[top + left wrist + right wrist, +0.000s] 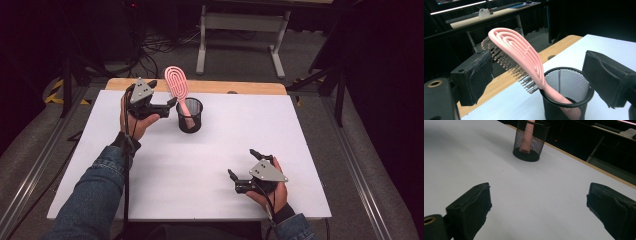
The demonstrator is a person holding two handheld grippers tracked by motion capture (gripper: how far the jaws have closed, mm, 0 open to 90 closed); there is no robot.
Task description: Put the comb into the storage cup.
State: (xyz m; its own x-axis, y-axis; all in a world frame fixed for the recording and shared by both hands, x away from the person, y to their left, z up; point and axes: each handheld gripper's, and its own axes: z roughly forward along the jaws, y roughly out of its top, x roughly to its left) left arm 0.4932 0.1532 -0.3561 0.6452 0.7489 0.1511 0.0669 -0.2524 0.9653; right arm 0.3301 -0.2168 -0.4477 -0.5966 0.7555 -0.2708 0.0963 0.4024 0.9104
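Left gripper [161, 102], jaws wide and empty, sits just beside pink brush [178, 86] leaning handle-down in mesh cup [189, 116]; right gripper [246, 164] wide, well apart

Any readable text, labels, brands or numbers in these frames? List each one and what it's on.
None readable. The pink hairbrush, the black mesh cup, the white table and both grippers, left and right, show no print. Background clutter is too dark and blurred to read.
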